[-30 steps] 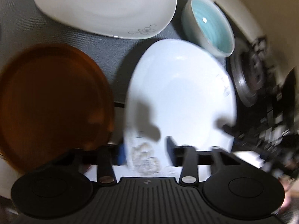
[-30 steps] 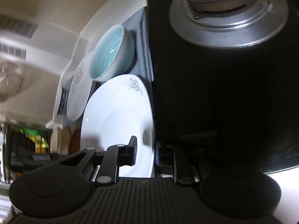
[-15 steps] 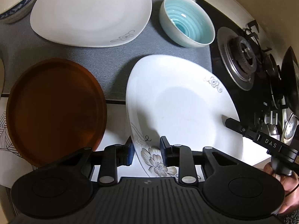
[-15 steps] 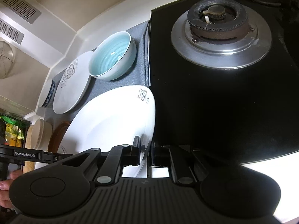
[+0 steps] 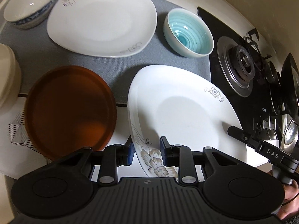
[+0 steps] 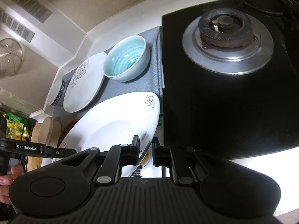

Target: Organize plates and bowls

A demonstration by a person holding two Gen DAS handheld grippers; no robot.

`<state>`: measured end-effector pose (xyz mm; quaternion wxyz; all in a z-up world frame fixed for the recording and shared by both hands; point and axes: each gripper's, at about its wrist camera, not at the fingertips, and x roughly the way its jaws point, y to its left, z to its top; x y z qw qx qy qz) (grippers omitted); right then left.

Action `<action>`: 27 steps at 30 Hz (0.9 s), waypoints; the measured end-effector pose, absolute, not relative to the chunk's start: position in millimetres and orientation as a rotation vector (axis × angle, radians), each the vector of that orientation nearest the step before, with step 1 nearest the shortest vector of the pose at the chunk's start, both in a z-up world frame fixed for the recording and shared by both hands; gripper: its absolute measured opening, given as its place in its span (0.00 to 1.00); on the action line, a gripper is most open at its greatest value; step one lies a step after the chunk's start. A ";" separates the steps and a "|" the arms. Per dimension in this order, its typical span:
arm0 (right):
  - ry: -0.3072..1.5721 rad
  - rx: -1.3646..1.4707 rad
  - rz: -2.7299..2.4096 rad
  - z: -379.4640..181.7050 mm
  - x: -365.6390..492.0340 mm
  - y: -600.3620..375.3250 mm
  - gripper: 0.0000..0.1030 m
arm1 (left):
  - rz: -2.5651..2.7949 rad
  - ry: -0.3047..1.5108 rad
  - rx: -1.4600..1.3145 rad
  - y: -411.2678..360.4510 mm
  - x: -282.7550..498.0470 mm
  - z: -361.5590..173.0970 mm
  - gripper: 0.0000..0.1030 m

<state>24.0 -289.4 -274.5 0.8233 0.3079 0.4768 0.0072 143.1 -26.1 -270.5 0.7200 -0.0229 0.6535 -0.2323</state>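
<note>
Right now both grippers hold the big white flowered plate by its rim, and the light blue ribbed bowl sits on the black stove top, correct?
Not quite. The left wrist view shows the light blue ribbed bowl on the grey mat, beside the stove. Both the left gripper and right gripper do hold the white flowered plate.

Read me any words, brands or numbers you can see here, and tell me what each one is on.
"DAS": on the arm of the right claw, seen from the left wrist.
"GenRobot.AI": on the arm of the left claw, seen from the right wrist.
A small white mark on the black hob: too small to read.
The plates and bowls carry only flower patterns, no text.
</note>
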 end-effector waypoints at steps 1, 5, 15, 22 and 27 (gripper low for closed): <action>1.013 0.649 0.021 -271.6 25.6 -287.4 0.15 | -0.511 1.439 -0.054 -23.1 143.1 -267.9 0.29; 1.004 0.620 0.039 -258.9 33.2 -278.6 0.15 | -0.504 1.431 -0.077 -12.9 146.9 -257.6 0.29; 0.944 0.610 0.067 -233.3 64.4 -241.8 0.16 | -0.507 1.373 -0.108 32.2 175.2 -228.2 0.28; 0.899 0.609 0.038 -224.1 90.7 -202.7 0.16 | -0.521 1.373 -0.100 65.1 209.7 -221.3 0.29; 0.885 0.614 0.009 -220.1 109.0 -176.6 0.16 | -0.542 1.362 -0.082 86.7 236.3 -212.9 0.28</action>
